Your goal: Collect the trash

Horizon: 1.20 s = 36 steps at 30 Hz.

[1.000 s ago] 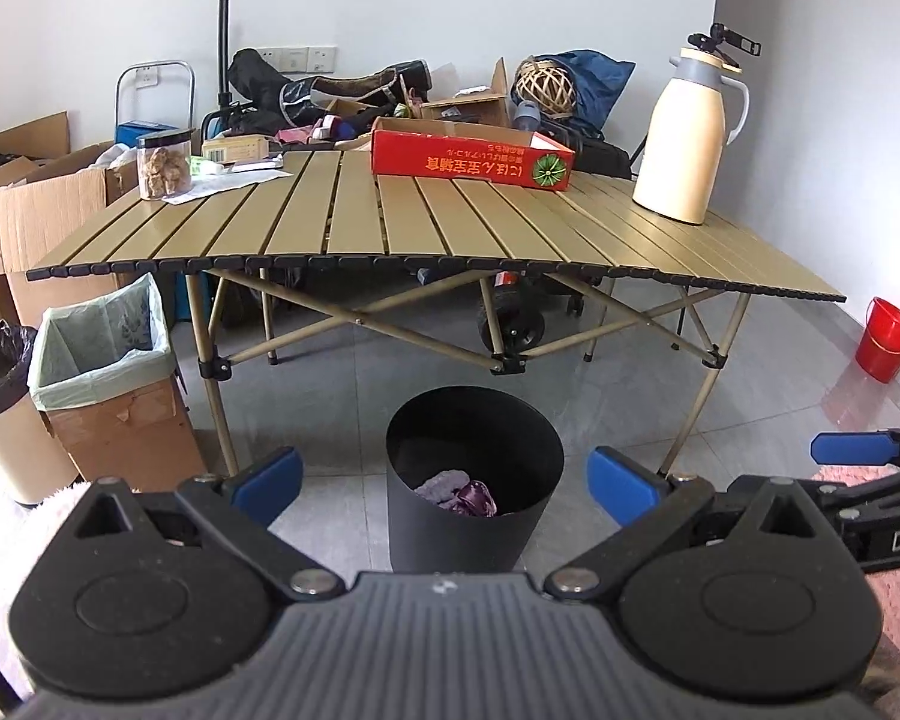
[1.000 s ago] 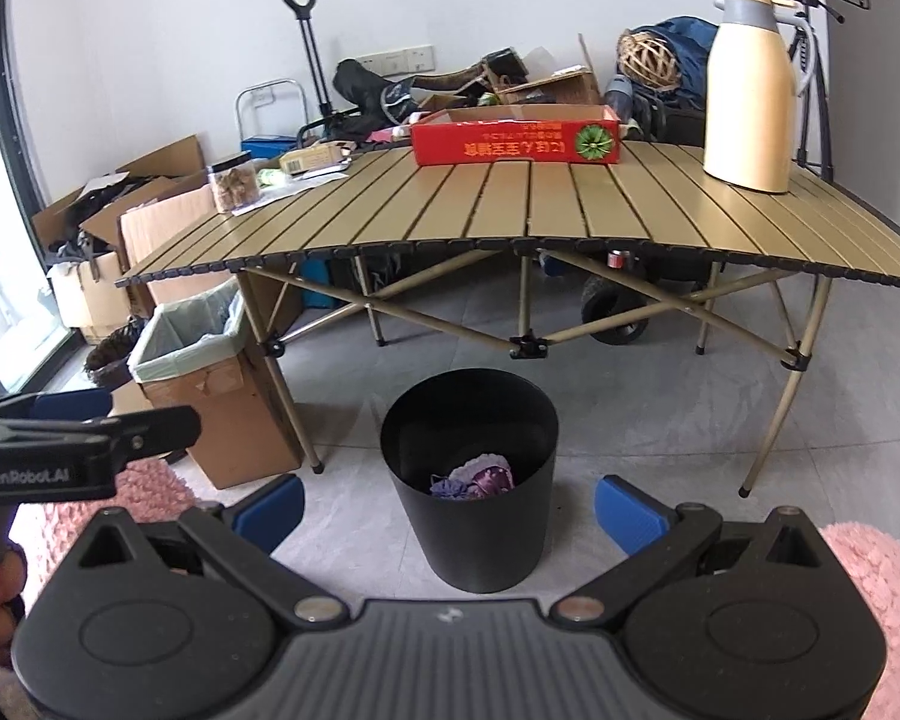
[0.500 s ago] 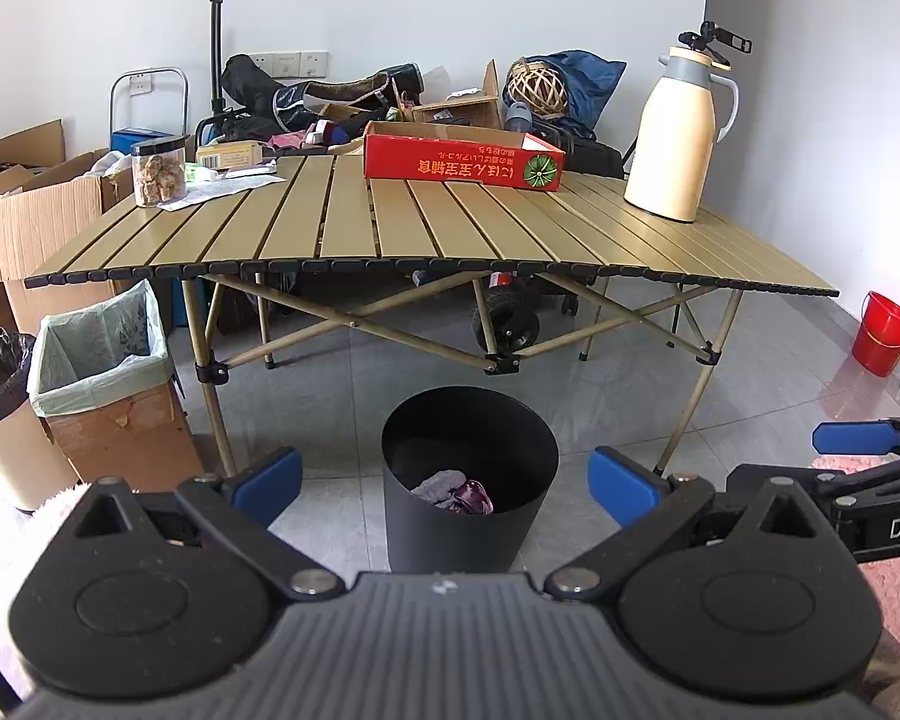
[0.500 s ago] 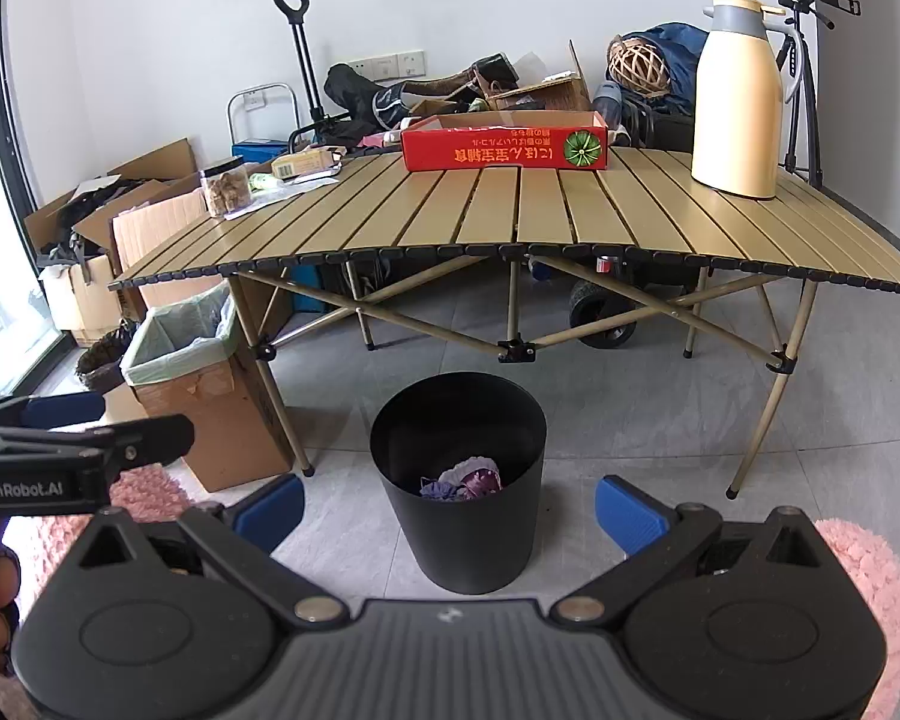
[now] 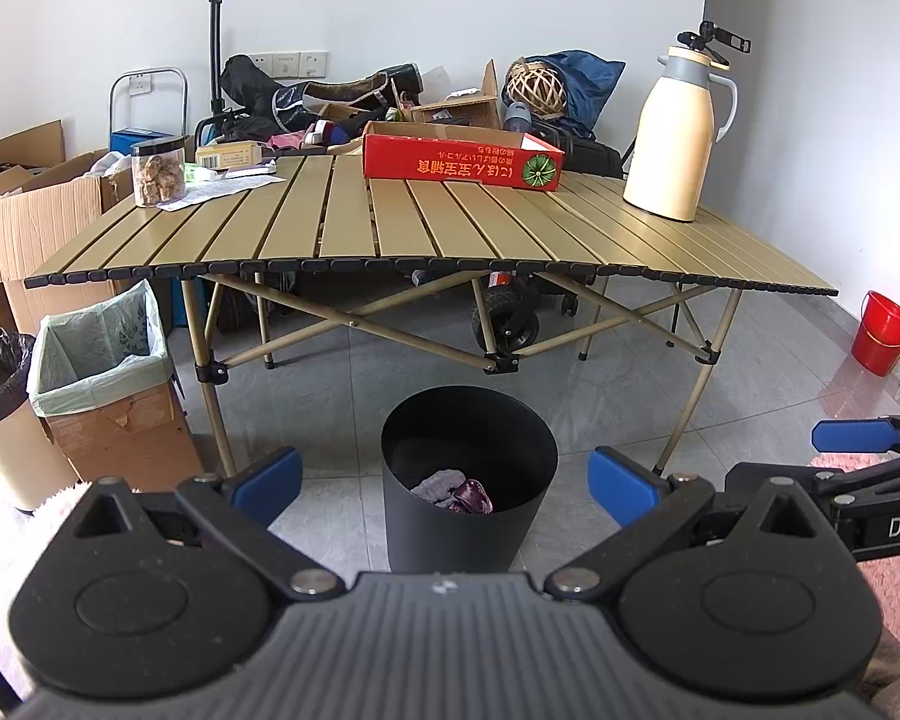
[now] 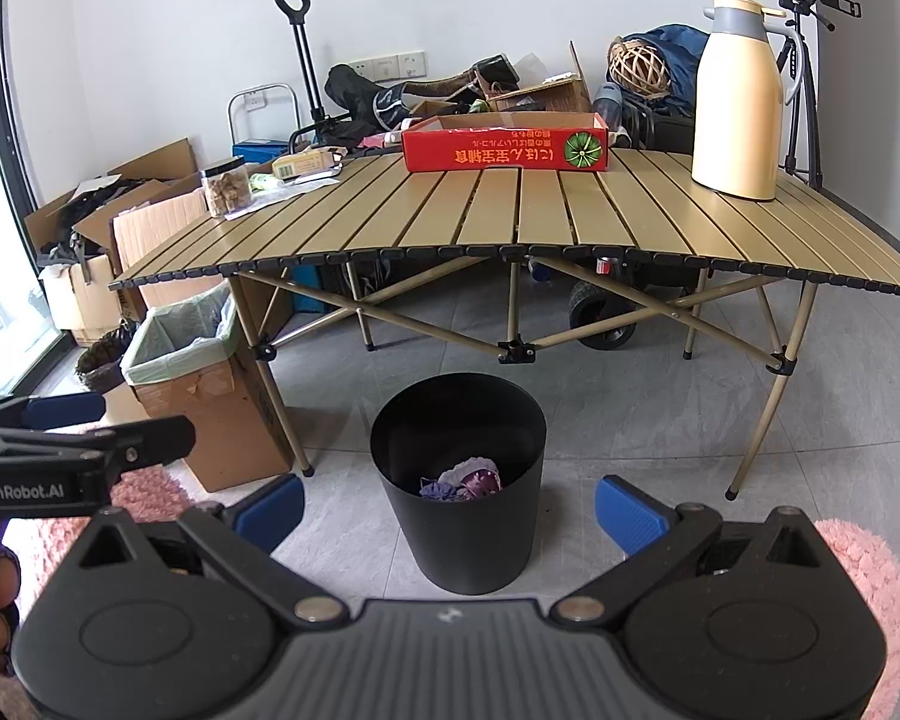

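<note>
My left gripper (image 5: 444,477) and right gripper (image 6: 449,503) both hung released, jaws spread wide and empty. The black bin (image 6: 457,480) stood on the floor at twelve o'clock, crumpled purple trash (image 6: 465,478) inside, before the slatted surface (image 6: 510,222).

table (image 5: 426,228) | red box (image 5: 462,163), thermos (image 5: 672,144), jar (image 5: 158,171) on top | red bucket (image 5: 885,332) far rt
</note>
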### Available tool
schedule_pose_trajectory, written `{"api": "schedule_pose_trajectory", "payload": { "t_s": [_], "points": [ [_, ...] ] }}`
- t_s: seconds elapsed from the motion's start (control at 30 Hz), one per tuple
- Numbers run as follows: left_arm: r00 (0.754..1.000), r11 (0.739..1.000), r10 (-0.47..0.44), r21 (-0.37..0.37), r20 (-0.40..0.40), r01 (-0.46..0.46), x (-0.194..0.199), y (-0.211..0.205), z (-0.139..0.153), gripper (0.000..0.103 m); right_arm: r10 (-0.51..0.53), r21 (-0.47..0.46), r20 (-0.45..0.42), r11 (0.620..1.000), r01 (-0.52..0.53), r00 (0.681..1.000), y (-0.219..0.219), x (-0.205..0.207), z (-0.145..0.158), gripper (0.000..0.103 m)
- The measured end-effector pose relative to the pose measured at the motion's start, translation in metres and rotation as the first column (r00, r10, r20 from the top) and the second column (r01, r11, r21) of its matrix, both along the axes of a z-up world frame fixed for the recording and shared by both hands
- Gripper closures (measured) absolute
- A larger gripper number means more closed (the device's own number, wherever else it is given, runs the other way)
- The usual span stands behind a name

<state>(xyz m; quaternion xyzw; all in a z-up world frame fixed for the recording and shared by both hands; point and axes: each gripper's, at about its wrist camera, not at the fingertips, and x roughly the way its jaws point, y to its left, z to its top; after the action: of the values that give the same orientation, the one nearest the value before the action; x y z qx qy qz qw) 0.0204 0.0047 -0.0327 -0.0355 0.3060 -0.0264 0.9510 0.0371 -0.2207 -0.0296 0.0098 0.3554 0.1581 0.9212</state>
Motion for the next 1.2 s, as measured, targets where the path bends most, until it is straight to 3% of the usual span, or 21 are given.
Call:
{"api": "schedule_pose_trajectory", "payload": {
  "t_s": [1.2],
  "points": [
    [1.0, 1.0, 0.0, 0.0, 0.001, 0.0, 0.0004, -0.0001, -0.0002, 0.0, 0.002, -0.001, 0.007, 1.0, -0.002, 1.0, -0.0002, 0.0022, 0.0047, 0.0]
  ]
}}
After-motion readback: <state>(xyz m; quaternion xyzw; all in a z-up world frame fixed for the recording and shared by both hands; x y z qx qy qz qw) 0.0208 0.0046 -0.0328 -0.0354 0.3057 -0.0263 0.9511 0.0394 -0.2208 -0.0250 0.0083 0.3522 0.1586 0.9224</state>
